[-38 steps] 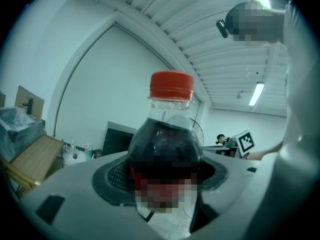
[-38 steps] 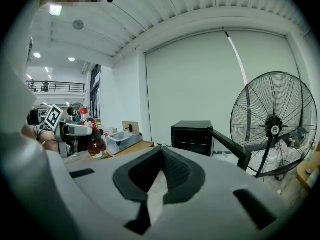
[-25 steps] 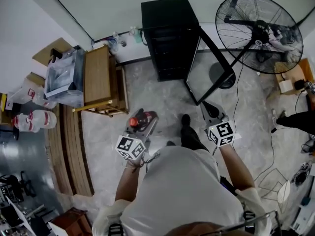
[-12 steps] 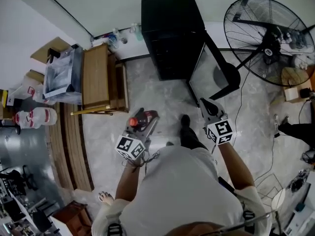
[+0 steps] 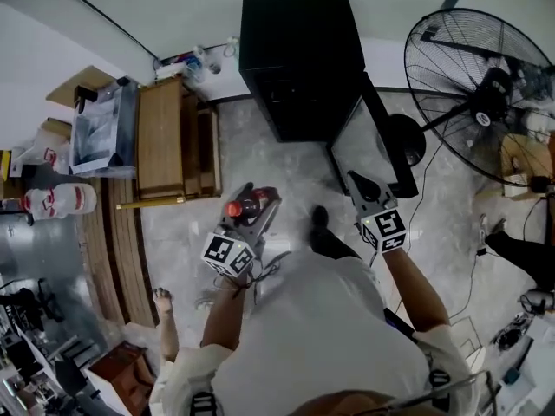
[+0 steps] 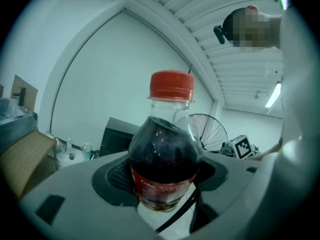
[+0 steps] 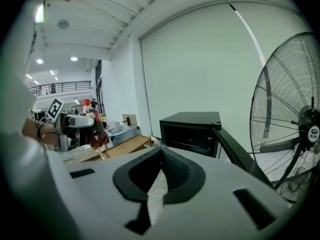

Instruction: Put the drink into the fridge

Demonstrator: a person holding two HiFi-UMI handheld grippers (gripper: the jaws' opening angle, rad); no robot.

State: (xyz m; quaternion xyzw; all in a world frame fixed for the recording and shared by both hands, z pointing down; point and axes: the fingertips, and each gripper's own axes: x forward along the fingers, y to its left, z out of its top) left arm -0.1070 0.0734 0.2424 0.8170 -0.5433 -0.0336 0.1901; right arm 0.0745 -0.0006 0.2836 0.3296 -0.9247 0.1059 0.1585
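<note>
The drink is a small cola bottle (image 6: pixel 167 159) with a red cap, standing upright between the jaws of my left gripper (image 6: pixel 165 186), which is shut on its lower body. In the head view the left gripper (image 5: pixel 251 204) carries the bottle (image 5: pixel 236 208) over the marble floor, short of the fridge. The black fridge (image 5: pixel 299 59) stands against the far wall with its door (image 5: pixel 381 141) swung open to the right. My right gripper (image 5: pixel 357 180) is beside the door's lower edge; its pads (image 7: pixel 161 156) meet with nothing between them. The right gripper view also shows the fridge (image 7: pixel 192 131) and the bottle (image 7: pixel 95 129).
A large black standing fan (image 5: pixel 486 94) is right of the fridge, with cables across the floor. A wooden bench (image 5: pixel 165 137) with a metal tray and boxes lines the left side. A bare foot (image 5: pixel 163 300) is on the floor at lower left.
The fridge and its open door have come nearer to both grippers and shifted slightly left in view. The left gripper keeps its hold on the bottle. A bare foot has moved forward at lower left.
</note>
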